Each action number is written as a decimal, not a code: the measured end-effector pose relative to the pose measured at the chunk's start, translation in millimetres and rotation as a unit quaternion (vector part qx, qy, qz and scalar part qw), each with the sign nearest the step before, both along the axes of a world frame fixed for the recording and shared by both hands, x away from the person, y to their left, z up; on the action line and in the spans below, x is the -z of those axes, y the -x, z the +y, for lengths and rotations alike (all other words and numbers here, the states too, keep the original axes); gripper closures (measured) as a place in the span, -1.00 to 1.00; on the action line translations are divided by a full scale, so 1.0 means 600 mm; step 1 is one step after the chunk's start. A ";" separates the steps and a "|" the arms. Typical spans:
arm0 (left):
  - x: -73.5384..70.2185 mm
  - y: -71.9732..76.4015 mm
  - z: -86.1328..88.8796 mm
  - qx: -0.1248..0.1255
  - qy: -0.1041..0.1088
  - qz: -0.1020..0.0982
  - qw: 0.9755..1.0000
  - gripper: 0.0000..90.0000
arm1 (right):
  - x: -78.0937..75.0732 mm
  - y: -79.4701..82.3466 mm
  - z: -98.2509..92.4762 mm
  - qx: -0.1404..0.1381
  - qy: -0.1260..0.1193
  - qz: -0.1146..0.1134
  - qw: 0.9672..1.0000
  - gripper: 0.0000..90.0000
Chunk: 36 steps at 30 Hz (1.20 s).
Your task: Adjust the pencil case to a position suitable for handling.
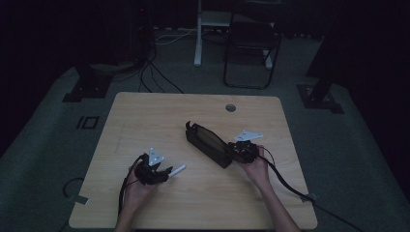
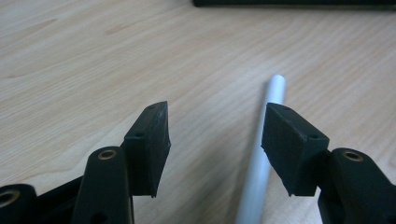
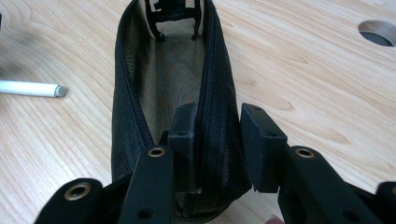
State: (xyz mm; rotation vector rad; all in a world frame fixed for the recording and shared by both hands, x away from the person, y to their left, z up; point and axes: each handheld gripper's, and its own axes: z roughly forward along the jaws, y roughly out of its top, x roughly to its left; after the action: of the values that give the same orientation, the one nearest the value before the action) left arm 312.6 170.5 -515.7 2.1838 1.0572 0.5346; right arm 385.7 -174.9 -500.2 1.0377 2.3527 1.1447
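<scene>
While the left gripper (image 2: pixel 215 140) straddles the pen (image 2: pixel 261 158), right fingers (image 3: pixel 182 135) pinch the pouch (image 3: pixel 140 93).

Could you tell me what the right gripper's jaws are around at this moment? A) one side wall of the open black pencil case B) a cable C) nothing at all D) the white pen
A: in the right gripper view, the right gripper has one jaw inside the open pencil case and one outside, straddling its zippered side wall.
</scene>
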 end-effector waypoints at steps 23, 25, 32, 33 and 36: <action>0.028 0.025 0.005 0.060 -0.025 0.049 0.997 0.15 | -0.019 0.013 -0.001 -0.014 -0.026 -0.025 0.999 -0.07; 0.028 0.026 0.004 0.068 -0.022 0.052 0.996 0.35 | -0.029 0.024 -0.005 -0.021 -0.024 -0.036 0.999 -0.08; 0.029 0.028 -0.013 0.095 -0.016 0.051 0.994 0.73 | -0.039 0.058 -0.019 -0.033 -0.010 -0.053 0.998 -0.02; 0.029 0.028 -0.016 0.097 -0.019 0.051 0.994 0.73 | -0.037 0.063 -0.022 -0.032 -0.006 -0.052 0.998 0.01; 0.029 0.026 -0.029 0.111 -0.020 0.050 0.992 0.74 | -0.027 0.075 -0.034 -0.031 -0.003 -0.048 0.998 0.10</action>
State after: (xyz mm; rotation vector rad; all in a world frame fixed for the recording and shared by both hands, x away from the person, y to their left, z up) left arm 297.1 152.8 -532.9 2.3476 0.8444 0.3511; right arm 340.6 -195.4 -484.3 0.8984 2.3218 1.1975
